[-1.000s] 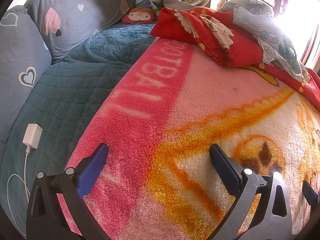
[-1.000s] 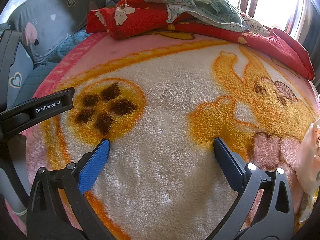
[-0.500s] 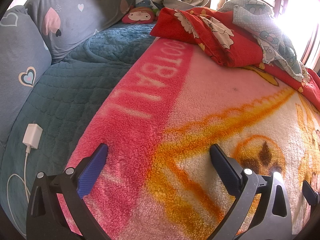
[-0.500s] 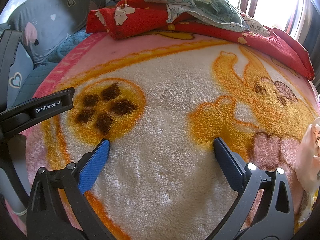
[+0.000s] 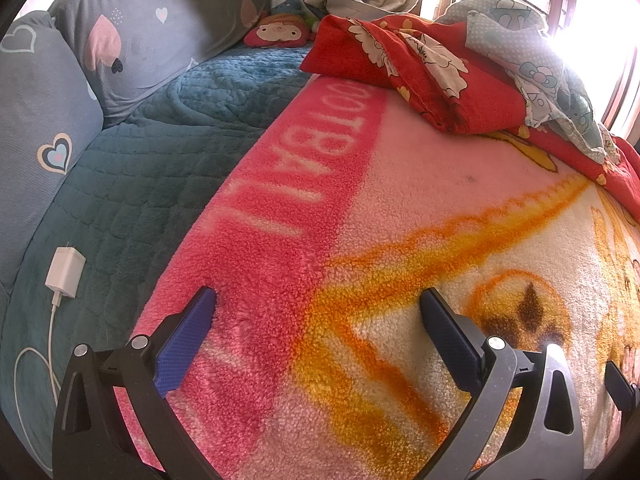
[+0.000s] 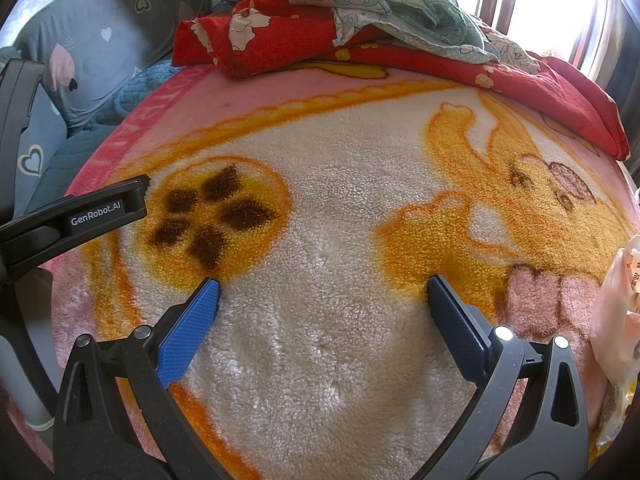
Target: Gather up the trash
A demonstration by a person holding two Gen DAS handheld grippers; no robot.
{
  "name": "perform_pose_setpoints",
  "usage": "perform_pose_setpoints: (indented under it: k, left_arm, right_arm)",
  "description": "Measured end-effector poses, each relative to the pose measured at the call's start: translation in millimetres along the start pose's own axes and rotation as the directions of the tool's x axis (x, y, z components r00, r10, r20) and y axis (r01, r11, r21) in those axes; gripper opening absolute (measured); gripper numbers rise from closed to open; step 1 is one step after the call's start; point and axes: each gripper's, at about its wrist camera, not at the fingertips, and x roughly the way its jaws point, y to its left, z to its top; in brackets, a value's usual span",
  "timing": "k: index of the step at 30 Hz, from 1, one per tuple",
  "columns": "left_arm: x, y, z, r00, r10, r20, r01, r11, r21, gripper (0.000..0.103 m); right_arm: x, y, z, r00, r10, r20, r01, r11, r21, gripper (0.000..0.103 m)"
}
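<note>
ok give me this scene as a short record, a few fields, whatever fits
surface: fleece blanket with pink border and orange cartoon print, spread over a bed
left gripper: jaws wide apart, empty, over the pink border
right gripper: jaws wide apart, empty, over the white centre
likely trash: pale plastic bag at the right edge of the right wrist view
clutter: red floral quilt, heart-print pillows, white charger with cable
trash held: none
</note>
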Motion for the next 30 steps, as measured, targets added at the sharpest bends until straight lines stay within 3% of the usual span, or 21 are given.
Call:
perform_pose_setpoints:
  k: [30]
  left_arm:
    - [0.2, 0.6, -0.5, 1.000, 0.001, 0.001, -0.001, 1.000, 0.000, 0.098]
  right_arm:
    - [0.4, -0.3, 0.0, 1.000, 0.006, 0.001, -0.006, 1.000, 0.005, 0.094]
